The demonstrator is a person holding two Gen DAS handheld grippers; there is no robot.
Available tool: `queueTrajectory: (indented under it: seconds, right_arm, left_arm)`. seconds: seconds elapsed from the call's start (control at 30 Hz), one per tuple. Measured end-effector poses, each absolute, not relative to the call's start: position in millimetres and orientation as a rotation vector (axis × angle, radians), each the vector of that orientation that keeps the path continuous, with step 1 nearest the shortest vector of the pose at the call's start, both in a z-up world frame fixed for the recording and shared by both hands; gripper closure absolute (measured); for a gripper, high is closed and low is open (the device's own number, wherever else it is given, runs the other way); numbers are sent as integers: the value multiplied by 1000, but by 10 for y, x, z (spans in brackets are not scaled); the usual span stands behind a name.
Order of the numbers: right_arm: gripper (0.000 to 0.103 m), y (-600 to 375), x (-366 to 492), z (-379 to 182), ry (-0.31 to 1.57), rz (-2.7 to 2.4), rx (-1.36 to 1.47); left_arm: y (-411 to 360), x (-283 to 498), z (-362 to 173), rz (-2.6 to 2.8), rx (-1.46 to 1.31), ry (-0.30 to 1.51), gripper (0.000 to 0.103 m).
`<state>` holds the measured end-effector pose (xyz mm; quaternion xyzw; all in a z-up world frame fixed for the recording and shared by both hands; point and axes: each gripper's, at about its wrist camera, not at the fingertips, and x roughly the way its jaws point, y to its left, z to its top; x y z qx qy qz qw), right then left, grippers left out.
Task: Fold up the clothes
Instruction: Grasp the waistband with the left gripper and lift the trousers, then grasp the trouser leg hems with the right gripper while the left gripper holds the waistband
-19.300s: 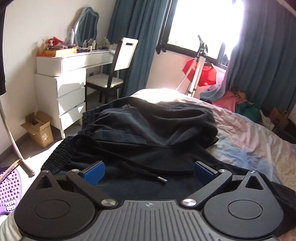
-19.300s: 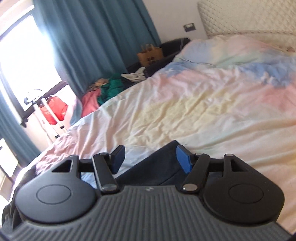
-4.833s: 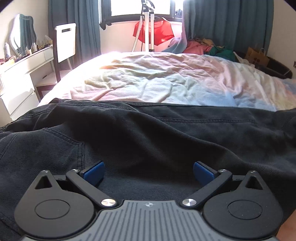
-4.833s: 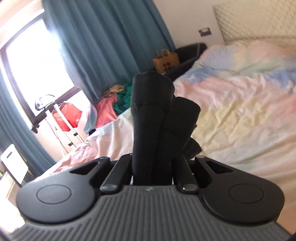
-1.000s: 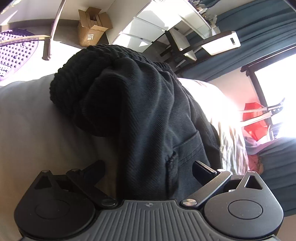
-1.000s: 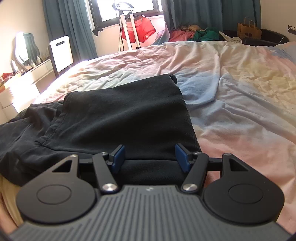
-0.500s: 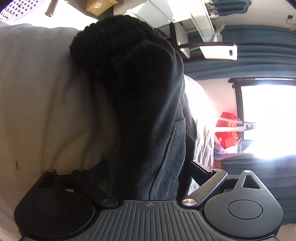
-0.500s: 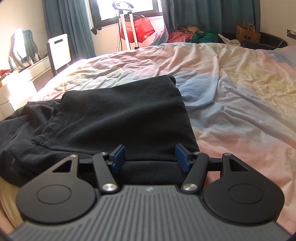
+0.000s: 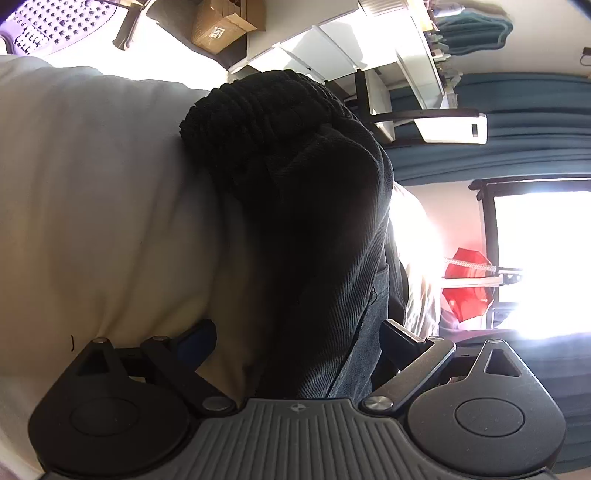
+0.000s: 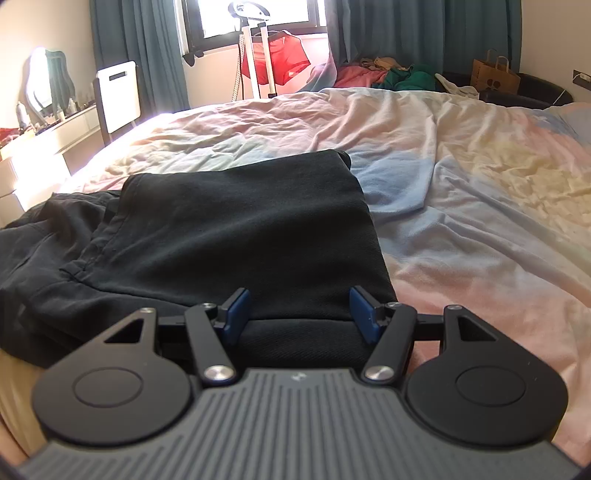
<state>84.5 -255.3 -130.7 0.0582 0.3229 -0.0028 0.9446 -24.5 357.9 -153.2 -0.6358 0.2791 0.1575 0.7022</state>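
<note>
While folded on bed, black trousers (image 10: 236, 229) lie btwn both open jaws.

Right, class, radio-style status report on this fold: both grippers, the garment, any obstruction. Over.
Left gripper open, black trousers bunched between its jaws. Right gripper open over the folded leg. Bed cover rumpled; nothing blocking.

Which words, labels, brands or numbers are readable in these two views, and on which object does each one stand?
None can be quoted.
Cardboard box: a white label with dark print, too small to read.
Brown paper bag: a dark printed mark, no legible letters.
Left tongs and right tongs: a small round emblem on each grey body, no text.
</note>
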Motion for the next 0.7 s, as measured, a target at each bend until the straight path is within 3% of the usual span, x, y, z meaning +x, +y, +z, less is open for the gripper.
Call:
queueTrajectory:
  seconds: [0.23,0.6,0.7]
  right_arm:
    - [41,-2484,851,-1307,650,-18,92]
    - [39,-2105,884,-1297,662,189,31]
    - [39,-1991,922,-1399,705,214,-56]
  left_arm:
    - [3567,-186,-1604,258,-1418,561,8]
    - [3672,94,-1482,437,-1123,539,52]
    - [3612,149,-1242,457,-1015,544,74]
